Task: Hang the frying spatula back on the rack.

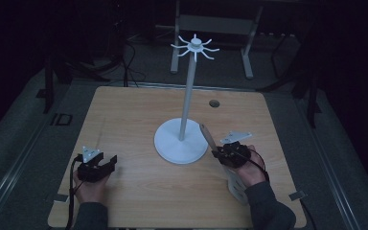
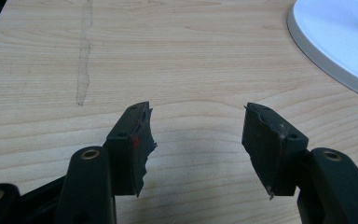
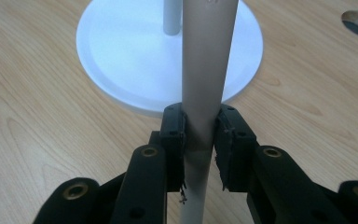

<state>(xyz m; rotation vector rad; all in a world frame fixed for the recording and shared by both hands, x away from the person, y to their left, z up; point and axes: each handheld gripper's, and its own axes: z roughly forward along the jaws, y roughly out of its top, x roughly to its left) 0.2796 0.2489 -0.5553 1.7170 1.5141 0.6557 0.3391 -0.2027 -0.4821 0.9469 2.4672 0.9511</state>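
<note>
Here the right gripper (image 3: pixel 200 135) has its jaws clamped on the handle of a pale wooden spatula (image 3: pixel 207 60), held above the table (image 1: pixel 134 115) just beside the white hook stand (image 1: pixel 180 141). The left gripper (image 2: pixel 196 140) rests near the table's front left, jaws wide apart and holding nothing.

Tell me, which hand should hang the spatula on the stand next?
Probably the right. Its tongs already clamp the spatula's handle, beside the stand. The left tongs are open, with nothing between them, and farther from it.
</note>
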